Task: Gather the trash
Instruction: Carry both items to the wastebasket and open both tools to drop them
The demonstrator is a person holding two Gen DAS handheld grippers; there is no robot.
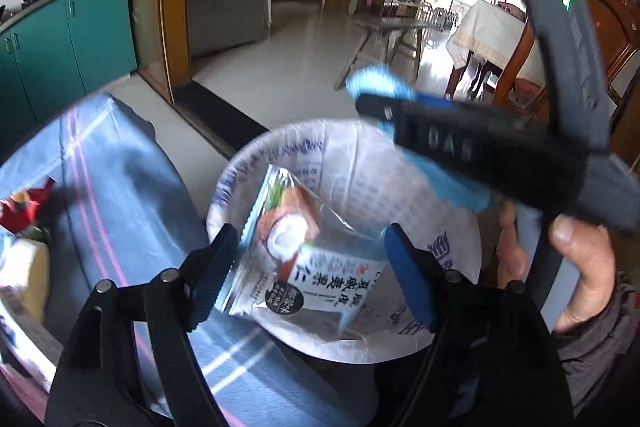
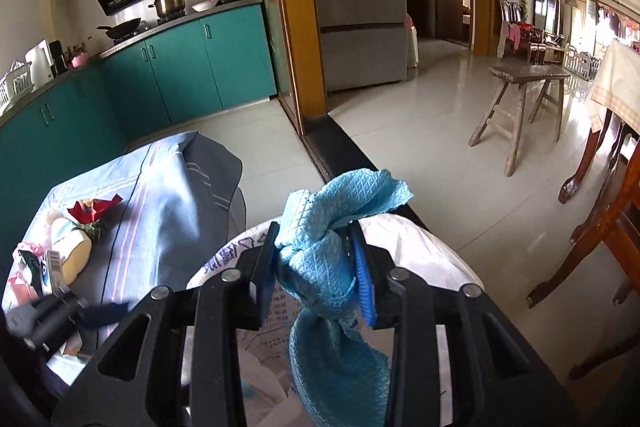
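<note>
Left tool (image 1: 308,271) spread wide, snack wrapper (image 1: 292,247) between its jaws over the white bag (image 1: 440,267); right tool (image 2: 316,267) clamps a blue cloth (image 2: 332,247).

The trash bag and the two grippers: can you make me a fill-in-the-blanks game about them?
1. The right gripper is shut on a knotted cloth coloured ____.
2. The snack wrapper lies inside the open white ____.
3. The picture on the wrapper shows a split ____.
4. The left gripper hangs over the bag with its jaws ____.

Missing words: blue; bag; coconut; open
</note>
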